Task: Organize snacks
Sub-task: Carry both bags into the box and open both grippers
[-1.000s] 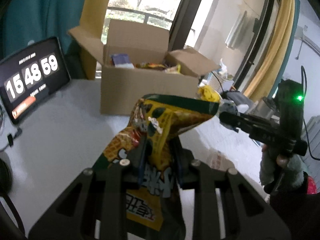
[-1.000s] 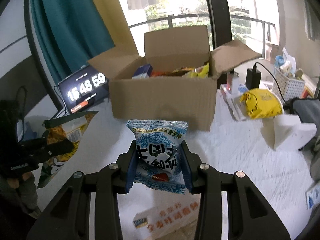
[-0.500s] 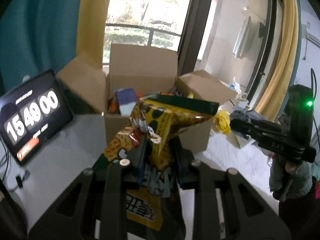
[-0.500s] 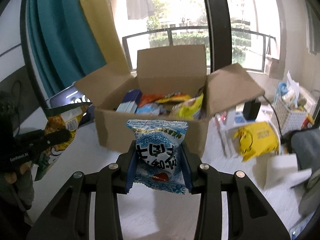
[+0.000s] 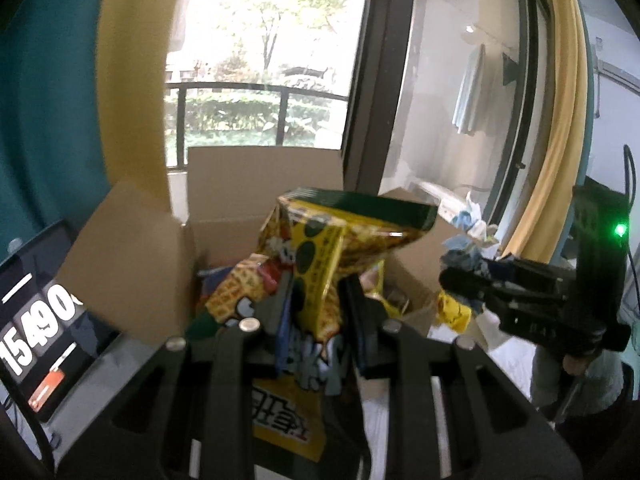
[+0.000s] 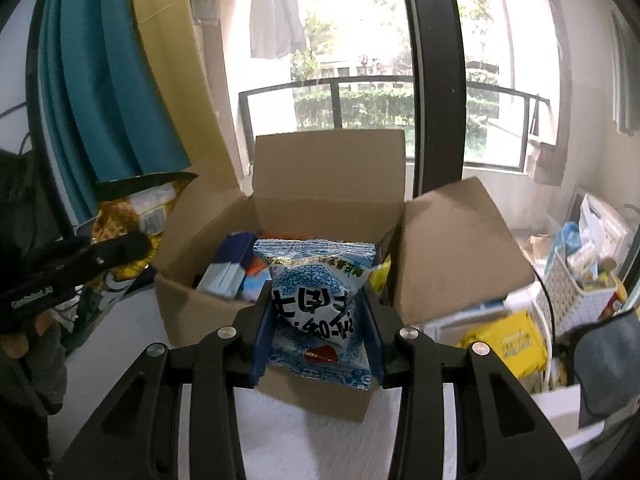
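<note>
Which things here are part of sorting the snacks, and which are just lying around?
Part of the job:
- yellow snack bag, held in the left tool
- blue-white snack packet, held in the right tool
- cardboard box with snacks inside

Just lying about:
- clock tablet
- white basket
- yellow bag

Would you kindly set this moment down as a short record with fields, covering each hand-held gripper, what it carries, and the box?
left hand-held gripper: shut on the yellow snack bag, held up in front of the box
right hand-held gripper: shut on the blue and white snack packet, at the box's near wall
cardboard box: flaps open, on the white table, several snacks already inside
tablet: left of the box, showing a clock
white basket: right of the box, filled with small items
</note>
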